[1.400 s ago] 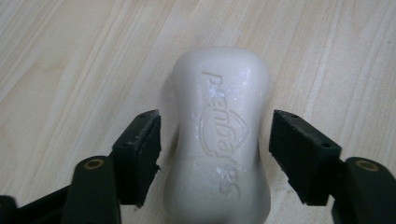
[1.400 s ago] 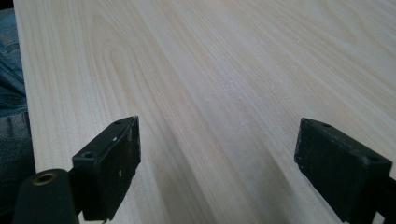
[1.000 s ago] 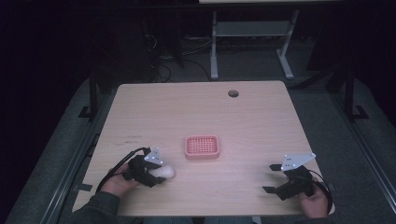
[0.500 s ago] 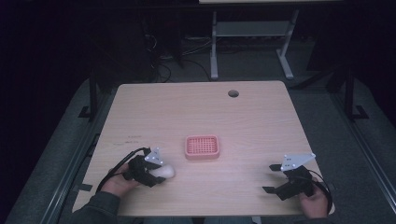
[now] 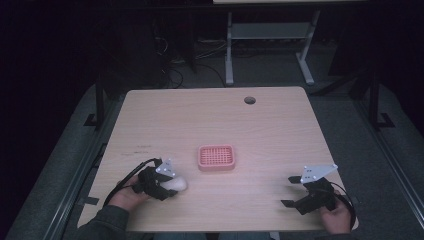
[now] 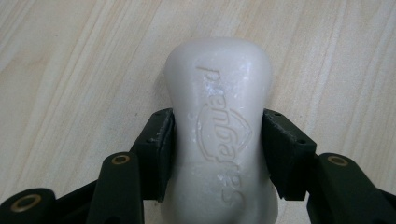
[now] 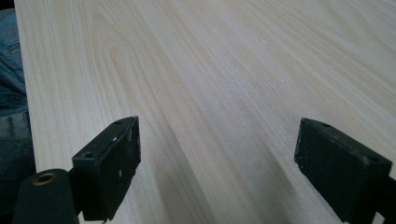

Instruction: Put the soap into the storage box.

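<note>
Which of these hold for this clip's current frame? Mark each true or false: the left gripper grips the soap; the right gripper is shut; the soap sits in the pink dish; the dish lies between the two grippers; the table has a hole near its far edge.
1. The left gripper grips the white soap bar. True.
2. The right gripper is shut. False: its jaws stand wide apart over bare table.
3. The soap sits in the pink dish. False: the dish holds nothing.
4. The dish lies between the two grippers. True.
5. A hole sits near the table's far edge. True.
</note>
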Action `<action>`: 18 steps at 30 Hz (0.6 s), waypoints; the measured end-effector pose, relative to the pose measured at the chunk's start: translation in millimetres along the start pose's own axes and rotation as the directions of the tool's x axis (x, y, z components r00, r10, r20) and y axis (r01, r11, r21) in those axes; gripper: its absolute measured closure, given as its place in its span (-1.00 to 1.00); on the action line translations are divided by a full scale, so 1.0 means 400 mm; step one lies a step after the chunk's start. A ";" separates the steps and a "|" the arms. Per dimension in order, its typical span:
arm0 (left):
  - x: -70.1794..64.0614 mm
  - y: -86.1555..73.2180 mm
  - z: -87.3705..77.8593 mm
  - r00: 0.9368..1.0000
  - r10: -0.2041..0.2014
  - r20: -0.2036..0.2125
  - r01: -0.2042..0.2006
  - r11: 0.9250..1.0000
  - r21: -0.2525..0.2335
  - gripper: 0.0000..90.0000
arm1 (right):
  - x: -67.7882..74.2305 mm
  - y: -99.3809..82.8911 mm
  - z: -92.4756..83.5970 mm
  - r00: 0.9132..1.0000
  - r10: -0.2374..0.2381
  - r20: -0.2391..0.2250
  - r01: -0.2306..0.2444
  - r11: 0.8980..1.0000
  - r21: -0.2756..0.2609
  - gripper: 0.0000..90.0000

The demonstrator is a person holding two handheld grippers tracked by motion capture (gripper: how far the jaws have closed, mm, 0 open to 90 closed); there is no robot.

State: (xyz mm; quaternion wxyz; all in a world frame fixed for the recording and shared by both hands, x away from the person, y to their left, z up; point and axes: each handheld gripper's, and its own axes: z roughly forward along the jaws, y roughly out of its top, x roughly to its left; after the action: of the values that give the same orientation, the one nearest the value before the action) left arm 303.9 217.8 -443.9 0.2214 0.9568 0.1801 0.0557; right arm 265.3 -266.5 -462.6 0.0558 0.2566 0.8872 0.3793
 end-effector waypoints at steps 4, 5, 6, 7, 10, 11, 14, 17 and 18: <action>-0.003 0.004 -0.001 1.000 -0.007 -0.001 0.007 1.000 0.010 0.07 | 0.000 0.000 0.001 1.000 -0.003 0.000 0.003 1.000 -0.001 -0.69; -0.004 0.005 0.000 1.000 -0.007 -0.003 0.007 1.000 0.011 0.08 | 0.000 0.000 0.001 1.000 -0.004 0.001 0.004 1.000 -0.001 -0.69; -0.004 0.006 -0.001 1.000 -0.007 -0.002 0.007 1.000 0.012 0.08 | 0.000 0.000 0.000 1.000 -0.003 0.001 0.003 1.000 -0.001 -0.69; -0.004 0.006 -0.001 1.000 -0.009 0.001 0.009 1.000 0.012 0.08 | 0.000 0.000 0.000 1.000 -0.004 0.001 0.004 1.000 -0.002 -0.69; -0.005 0.007 0.000 1.000 -0.018 0.005 0.018 1.000 0.009 0.09 | 0.000 0.000 -0.001 1.000 0.000 0.000 0.000 1.000 0.000 -0.69; -0.006 0.007 -0.001 1.000 -0.016 0.004 0.016 1.000 0.010 0.09 | 0.000 0.000 -0.001 1.000 -0.001 0.001 0.001 1.000 -0.001 -0.69; -0.006 0.008 -0.002 1.000 -0.011 0.003 0.011 1.000 0.016 0.09 | 0.000 0.000 -0.002 1.000 -0.002 0.003 0.002 1.000 -0.004 -0.69; -0.013 0.008 -0.001 1.000 -0.004 0.011 0.004 1.000 0.012 0.09 | 0.001 0.000 -0.003 1.000 -0.003 0.003 0.003 1.000 -0.004 -0.69; -0.012 0.010 -0.002 1.000 0.012 0.003 -0.012 1.000 0.017 0.09 | 0.001 0.000 -0.003 1.000 -0.004 0.003 0.004 1.000 -0.005 -0.69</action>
State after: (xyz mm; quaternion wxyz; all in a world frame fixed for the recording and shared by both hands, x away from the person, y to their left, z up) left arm 300.5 213.1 -441.7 0.2132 0.9598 0.1745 0.0543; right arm 264.7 -267.1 -461.9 0.0587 0.2553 0.8868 0.3808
